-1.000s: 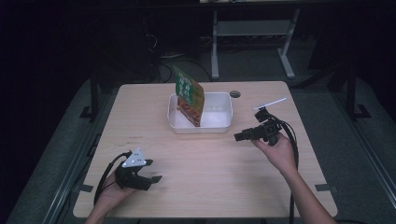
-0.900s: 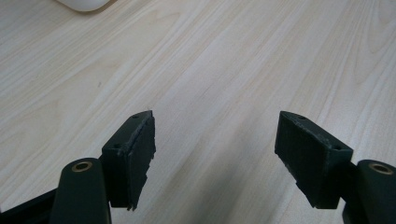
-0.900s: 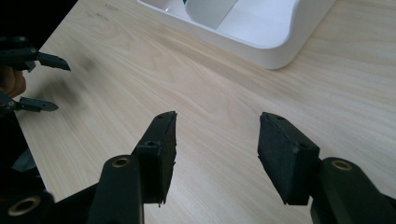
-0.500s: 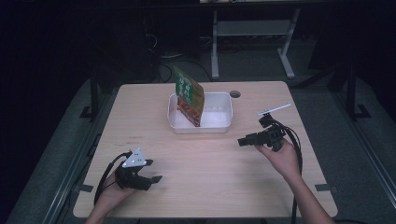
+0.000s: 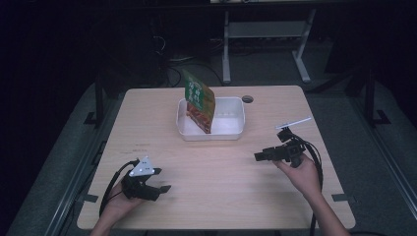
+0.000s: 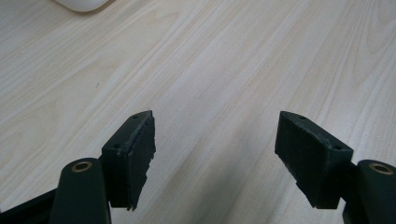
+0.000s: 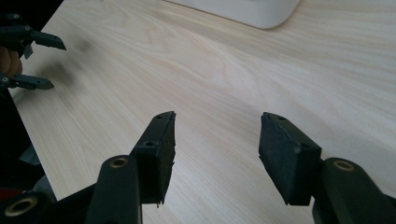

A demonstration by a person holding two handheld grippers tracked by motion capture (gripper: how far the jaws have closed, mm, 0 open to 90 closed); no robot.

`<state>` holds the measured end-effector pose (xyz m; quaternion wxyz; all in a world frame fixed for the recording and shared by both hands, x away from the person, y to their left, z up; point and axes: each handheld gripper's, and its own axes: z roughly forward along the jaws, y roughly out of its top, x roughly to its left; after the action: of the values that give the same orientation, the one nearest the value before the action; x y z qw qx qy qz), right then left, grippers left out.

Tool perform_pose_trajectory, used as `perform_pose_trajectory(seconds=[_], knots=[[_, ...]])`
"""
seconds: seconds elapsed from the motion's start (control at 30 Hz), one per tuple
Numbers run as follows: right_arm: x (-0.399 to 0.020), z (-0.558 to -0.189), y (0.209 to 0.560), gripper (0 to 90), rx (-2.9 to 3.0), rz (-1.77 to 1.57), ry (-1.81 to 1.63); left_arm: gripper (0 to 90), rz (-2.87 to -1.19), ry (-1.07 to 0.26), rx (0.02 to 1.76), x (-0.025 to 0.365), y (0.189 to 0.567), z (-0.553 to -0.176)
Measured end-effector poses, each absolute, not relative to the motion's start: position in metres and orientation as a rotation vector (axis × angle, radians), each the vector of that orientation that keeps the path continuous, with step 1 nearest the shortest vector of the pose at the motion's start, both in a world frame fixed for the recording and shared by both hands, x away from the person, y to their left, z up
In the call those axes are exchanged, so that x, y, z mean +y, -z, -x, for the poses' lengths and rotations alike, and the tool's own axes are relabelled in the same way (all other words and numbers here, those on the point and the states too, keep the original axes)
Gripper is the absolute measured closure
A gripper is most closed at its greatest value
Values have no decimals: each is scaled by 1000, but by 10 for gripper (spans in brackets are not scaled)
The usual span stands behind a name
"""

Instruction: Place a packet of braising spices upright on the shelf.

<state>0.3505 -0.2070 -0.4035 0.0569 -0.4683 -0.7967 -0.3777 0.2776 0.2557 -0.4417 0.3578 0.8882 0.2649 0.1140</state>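
Light wooden table (image 5: 211, 167) in a dim room, dark floor all round. Near left corner: person's left hand (image 5: 118, 204) rests on the tabletop with the left gripper (image 5: 158, 188), grey three-cornered plate on top, black cable looping off toward the table edge. Its jaws point across the table to the right and stand well apart, only bare wood grain between the pads (image 6: 140, 161); a white rounded corner of the tub sits at the top left of the left gripper view. Toward the middle, at the far side of the table: a white plastic tub (image 5: 235, 129), rectangular, shallow. In its left half stands a green and orange snack bag (image 5: 199, 100), leaning, top edge well above the rim, foot inside the tub. A small dark round hole (image 5: 247, 99) in the tabletop lies just beyond the tub's far right corner. Right side: right hand (image 5: 300, 172) holds the right gripper (image 5: 259, 157) low over the table, jaws pointing left toward the middle, a thin white strip sticking up behind it. Its jaws are apart too, nothing between them, pads (image 7: 161, 149) over bare wood; the tub's white rim (image 7: 252, 11) lies ahead of them, well apart. Neither gripper touches tub or bag.
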Motion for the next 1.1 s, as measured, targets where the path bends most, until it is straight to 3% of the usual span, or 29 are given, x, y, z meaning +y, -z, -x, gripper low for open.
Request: perform_pose_trajectory(seconds=[1.1], knots=[[-229,-307,450,440,-2341,1453,1150,277,-2302,-292,678,253,443,-278]])
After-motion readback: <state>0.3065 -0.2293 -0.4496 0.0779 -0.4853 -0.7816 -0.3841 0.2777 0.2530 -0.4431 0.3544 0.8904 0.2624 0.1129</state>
